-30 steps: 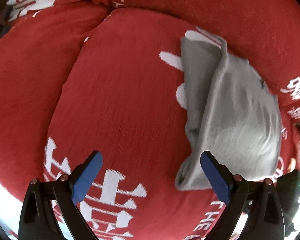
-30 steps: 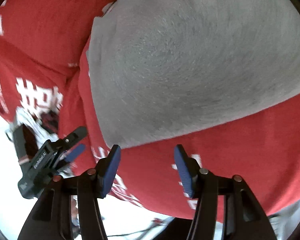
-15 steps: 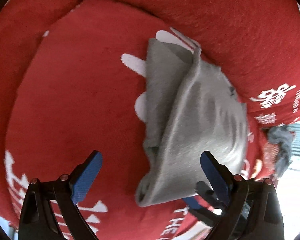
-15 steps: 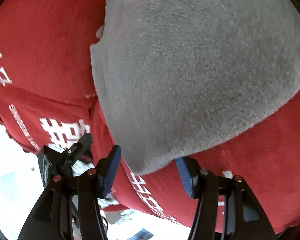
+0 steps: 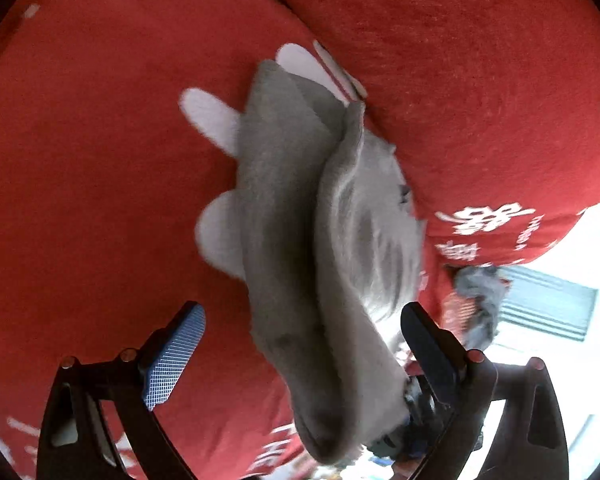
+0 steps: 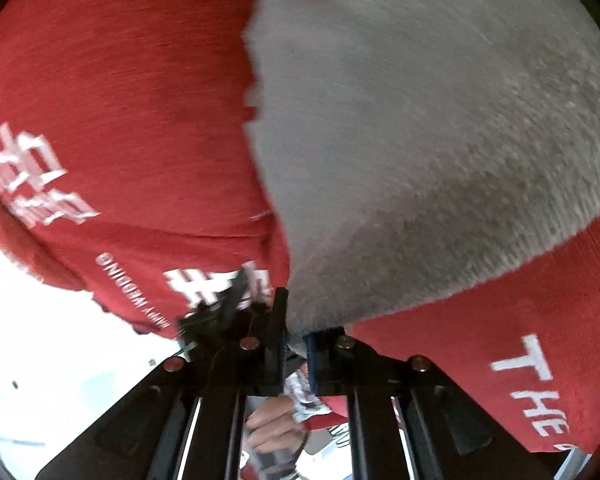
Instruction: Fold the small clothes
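Observation:
A grey folded garment [image 5: 284, 184] lies on a red cover printed with white characters [image 5: 100, 160]; its near corner is lifted off the cover. My left gripper [image 5: 300, 356] is open, its blue pad [image 5: 172, 360] left of the lifted cloth and the other finger [image 5: 432, 352] to its right, neither touching. In the right wrist view the garment [image 6: 420, 140] fills the upper right. My right gripper [image 6: 296, 344] has its jaws closing on the garment's near corner, pinched between the pads. That same gripper shows low in the left wrist view [image 5: 404, 432], under the raised corner.
A red back cushion [image 5: 480, 80] rises behind the garment. Another crumpled grey cloth [image 5: 480, 292] sits at the cushion's right end. Bright floor lies beyond the cover's edge [image 6: 40, 340]. A hand [image 6: 268, 420] shows behind the right gripper.
The right gripper went from open beside the garment's edge to shut on its corner. The corner has lifted. The left gripper came closer, so the garment now lies between its open fingers.

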`<move>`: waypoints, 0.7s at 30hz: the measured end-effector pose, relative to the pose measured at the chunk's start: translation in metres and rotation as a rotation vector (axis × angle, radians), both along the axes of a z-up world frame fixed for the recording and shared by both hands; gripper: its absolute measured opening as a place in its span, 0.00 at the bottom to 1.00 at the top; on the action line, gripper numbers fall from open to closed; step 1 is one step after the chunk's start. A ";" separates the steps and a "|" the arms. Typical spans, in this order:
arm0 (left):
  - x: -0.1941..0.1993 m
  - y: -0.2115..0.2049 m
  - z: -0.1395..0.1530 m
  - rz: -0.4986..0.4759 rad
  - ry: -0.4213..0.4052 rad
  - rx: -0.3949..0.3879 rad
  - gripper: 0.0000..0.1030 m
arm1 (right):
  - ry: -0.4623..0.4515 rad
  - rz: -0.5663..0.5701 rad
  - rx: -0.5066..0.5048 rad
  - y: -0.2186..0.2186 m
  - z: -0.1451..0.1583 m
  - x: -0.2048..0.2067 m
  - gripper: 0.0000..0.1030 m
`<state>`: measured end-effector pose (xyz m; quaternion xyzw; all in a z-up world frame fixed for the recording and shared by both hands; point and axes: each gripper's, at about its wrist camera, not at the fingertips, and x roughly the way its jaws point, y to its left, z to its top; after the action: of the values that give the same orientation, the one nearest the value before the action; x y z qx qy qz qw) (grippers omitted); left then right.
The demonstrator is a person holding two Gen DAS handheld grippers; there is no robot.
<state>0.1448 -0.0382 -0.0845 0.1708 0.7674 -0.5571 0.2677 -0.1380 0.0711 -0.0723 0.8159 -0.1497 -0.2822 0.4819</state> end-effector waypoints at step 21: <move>-0.085 -0.040 0.005 -0.232 -0.225 -0.105 0.57 | 0.495 0.612 -0.007 -0.010 0.044 0.022 0.32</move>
<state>0.0597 -0.0779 -0.0792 0.3051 0.6775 -0.6009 0.2945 -0.1156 0.0608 -0.0288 0.7284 0.2203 -0.3130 0.5683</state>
